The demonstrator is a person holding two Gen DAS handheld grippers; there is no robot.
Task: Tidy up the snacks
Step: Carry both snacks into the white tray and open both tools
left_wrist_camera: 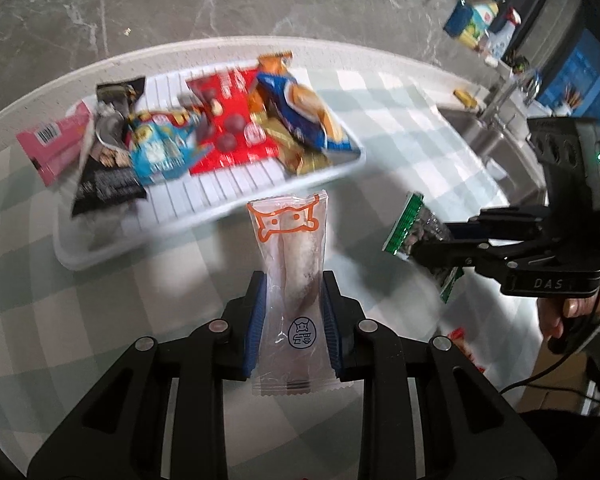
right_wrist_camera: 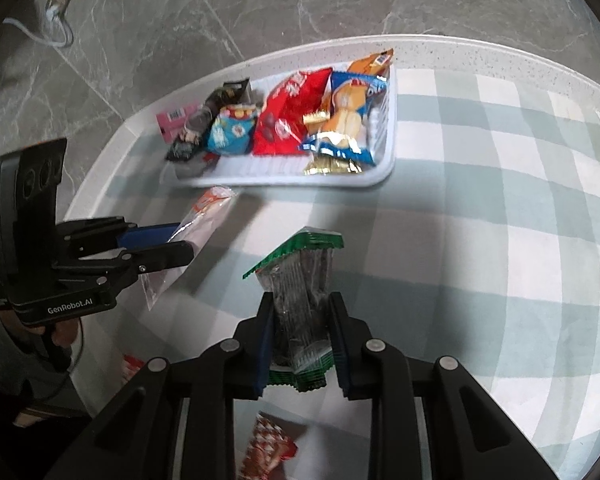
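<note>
My left gripper point(left_wrist_camera: 293, 280) is shut on a clear snack pack with an orange cartoon print point(left_wrist_camera: 288, 248), held upright above the checked tablecloth. From the right wrist view the same pack point(right_wrist_camera: 208, 216) sticks out of the left gripper point(right_wrist_camera: 182, 240). My right gripper point(right_wrist_camera: 300, 300) is shut on a green-edged pack of dark snacks point(right_wrist_camera: 300, 276), also lifted off the table; in the left wrist view that pack point(left_wrist_camera: 416, 232) shows at the right gripper point(left_wrist_camera: 420, 248). Beyond both lies a white tray point(left_wrist_camera: 332, 172) point(right_wrist_camera: 384, 168) holding several snack bags.
A red-and-white snack pack point(right_wrist_camera: 266, 448) lies on the table below my right gripper, and another red pack point(right_wrist_camera: 134, 364) sits near the table's edge. A sink point(left_wrist_camera: 480, 128) and bottles point(left_wrist_camera: 476, 20) stand at the far right. A person's hand point(left_wrist_camera: 568, 312) holds the right gripper.
</note>
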